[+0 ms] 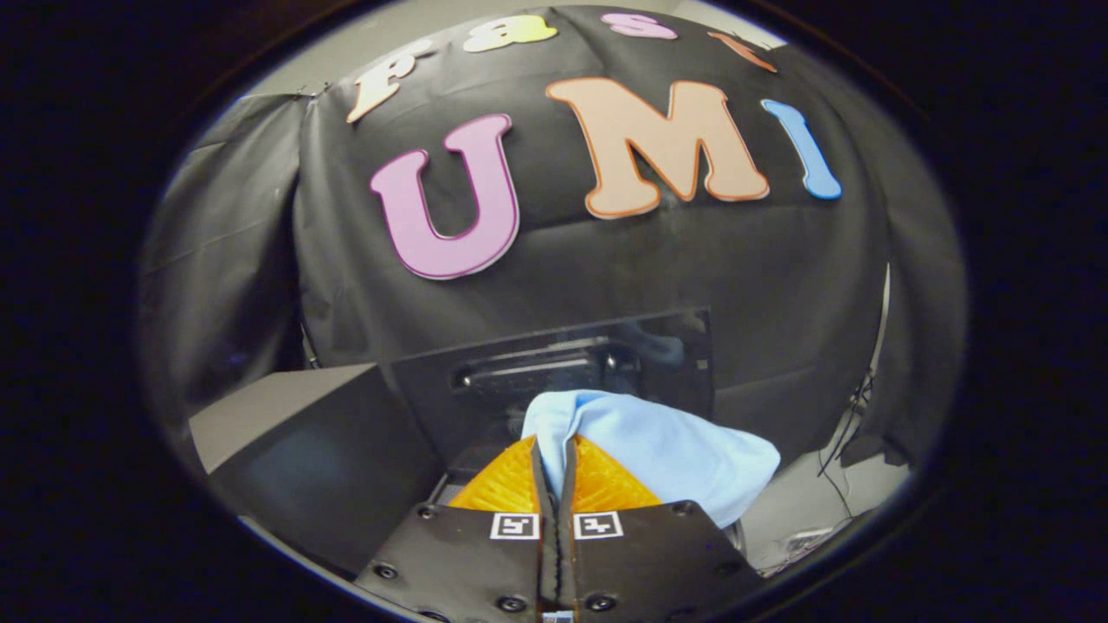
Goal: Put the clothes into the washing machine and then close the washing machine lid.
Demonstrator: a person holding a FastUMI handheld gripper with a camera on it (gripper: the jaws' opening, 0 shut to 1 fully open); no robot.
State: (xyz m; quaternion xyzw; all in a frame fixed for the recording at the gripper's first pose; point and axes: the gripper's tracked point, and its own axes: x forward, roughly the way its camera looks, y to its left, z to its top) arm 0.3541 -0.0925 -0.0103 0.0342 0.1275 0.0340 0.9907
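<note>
A light blue cloth (666, 454) is pinched between my two fingers and drapes off to the right of them. My gripper (555, 450) is shut on it, fingers nearly touching. Just beyond the fingers stands the washing machine's raised dark lid (589, 363), upright and glossy, with a handle recess across it. The dark body of the washing machine (320, 476) lies left of the fingers. The drum opening is hidden behind the fingers and the cloth.
The black cloth wall of the booth rises behind the lid. A pale surface (805, 510) with thin cables (844, 441) lies to the right of the machine. A grey flat top (268, 407) sits at the left.
</note>
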